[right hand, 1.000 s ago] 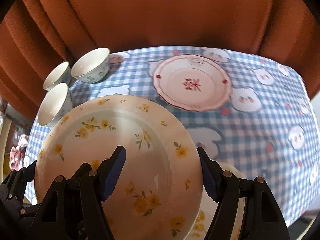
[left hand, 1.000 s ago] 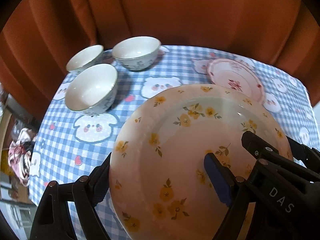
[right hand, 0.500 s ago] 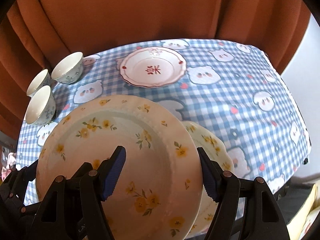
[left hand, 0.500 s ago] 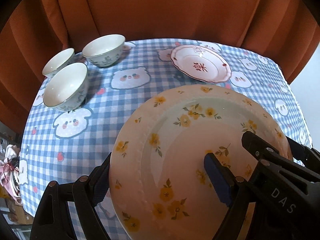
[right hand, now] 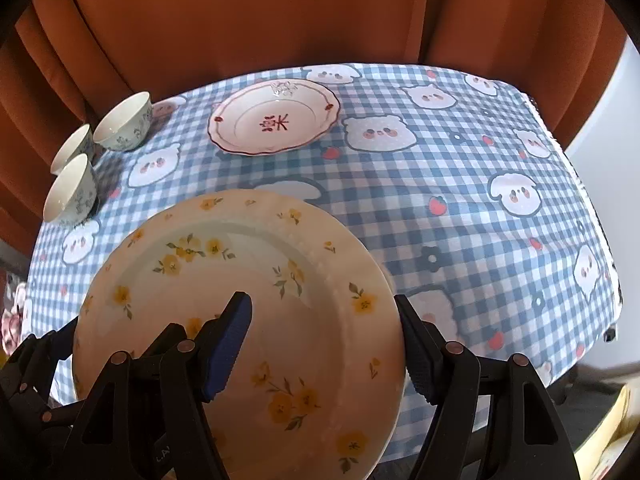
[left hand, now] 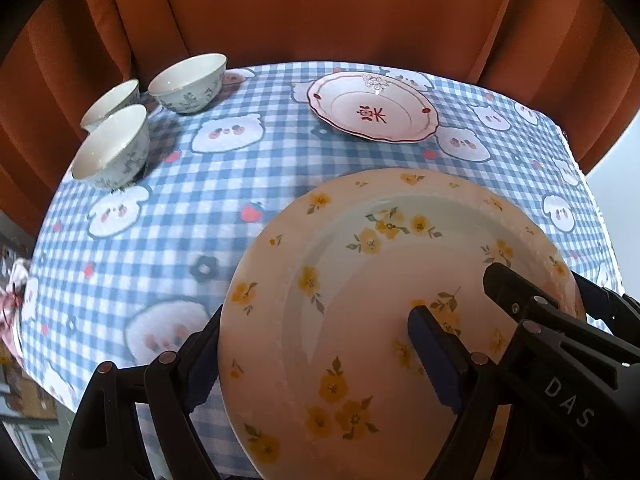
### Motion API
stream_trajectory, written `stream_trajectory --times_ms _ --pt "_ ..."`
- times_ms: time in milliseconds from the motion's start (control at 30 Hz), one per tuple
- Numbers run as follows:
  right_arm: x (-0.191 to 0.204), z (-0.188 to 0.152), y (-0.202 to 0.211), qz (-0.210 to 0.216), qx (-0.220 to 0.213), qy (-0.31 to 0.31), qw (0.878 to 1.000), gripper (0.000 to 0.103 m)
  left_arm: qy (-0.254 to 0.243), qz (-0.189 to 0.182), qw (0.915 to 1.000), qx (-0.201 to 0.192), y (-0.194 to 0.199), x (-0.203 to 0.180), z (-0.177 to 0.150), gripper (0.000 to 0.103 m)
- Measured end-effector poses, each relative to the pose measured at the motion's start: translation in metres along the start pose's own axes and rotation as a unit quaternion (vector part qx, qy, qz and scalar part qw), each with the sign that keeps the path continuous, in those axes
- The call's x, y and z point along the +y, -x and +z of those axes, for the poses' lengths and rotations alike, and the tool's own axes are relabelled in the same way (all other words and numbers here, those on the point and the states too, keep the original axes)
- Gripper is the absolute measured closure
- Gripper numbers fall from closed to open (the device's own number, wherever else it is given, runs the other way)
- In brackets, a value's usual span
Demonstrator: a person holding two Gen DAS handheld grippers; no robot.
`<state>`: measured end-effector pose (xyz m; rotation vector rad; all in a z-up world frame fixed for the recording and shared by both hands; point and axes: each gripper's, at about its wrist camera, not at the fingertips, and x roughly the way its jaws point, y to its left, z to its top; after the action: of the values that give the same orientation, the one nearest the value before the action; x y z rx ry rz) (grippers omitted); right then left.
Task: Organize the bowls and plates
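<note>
Above the near edge of the worktop (left hand: 224, 184) we grip the yellow-flowered plate (left hand: 360, 320) with both grippers, left gripper (left hand: 316, 356) and right gripper (right hand: 324, 340) each clamping its rim; the red-trimmed plate (right hand: 276, 120) (far centre) lies flat; three bowls (left hand: 116, 152) cluster far left.

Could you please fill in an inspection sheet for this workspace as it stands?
Surface: table under a blue-checked tablecloth printed with animal faces.
Job's things: yellow-flowered plate lifted and tilted above the near edge; red-trimmed plate lying flat at the back; three bowls grouped upright at the back left, not stacked.
Clutter: nothing seen on the cloth; a pinkish bundle sits past the left edge, too unclear to name.
Grippers: left gripper and right gripper each clamp the yellow-flowered plate, one pad on its face.
Cables: nothing seen.
Surroundings: orange curtain behind the table; pale wall to the right.
</note>
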<state>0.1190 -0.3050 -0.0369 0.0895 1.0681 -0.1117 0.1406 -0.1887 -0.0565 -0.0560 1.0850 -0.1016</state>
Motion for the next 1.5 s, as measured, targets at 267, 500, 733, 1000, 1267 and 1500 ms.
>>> stream_trajectory --times_ms 267,500,733,1000,1267,1500 --pt "-0.040 0.002 -0.009 0.002 0.004 0.038 0.999 0.029 0.033 0.003 0.9994 0.008 -0.012 -0.034 -0.009 0.016" --pt "-0.056 0.000 -0.023 0.004 0.020 0.066 0.998 0.029 0.060 0.011 0.9980 0.019 -0.023 -0.048 -0.023 0.017" --pt "-0.062 -0.005 -0.035 0.001 0.033 0.089 0.996 0.029 0.081 0.009 0.9961 0.032 -0.035 -0.052 -0.030 0.017" --pt "-0.062 -0.004 -0.043 0.000 0.035 0.099 0.994 0.029 0.099 0.009 0.9943 0.038 -0.043 -0.052 -0.032 0.016" --pt "-0.056 0.001 -0.050 0.007 0.034 0.109 0.993 0.030 0.116 0.019 0.9920 0.046 -0.051 -0.044 -0.030 0.016" --pt "-0.052 0.002 -0.060 0.020 0.045 0.112 0.992 0.032 0.115 0.034 0.9918 0.043 -0.054 -0.040 -0.030 0.016"
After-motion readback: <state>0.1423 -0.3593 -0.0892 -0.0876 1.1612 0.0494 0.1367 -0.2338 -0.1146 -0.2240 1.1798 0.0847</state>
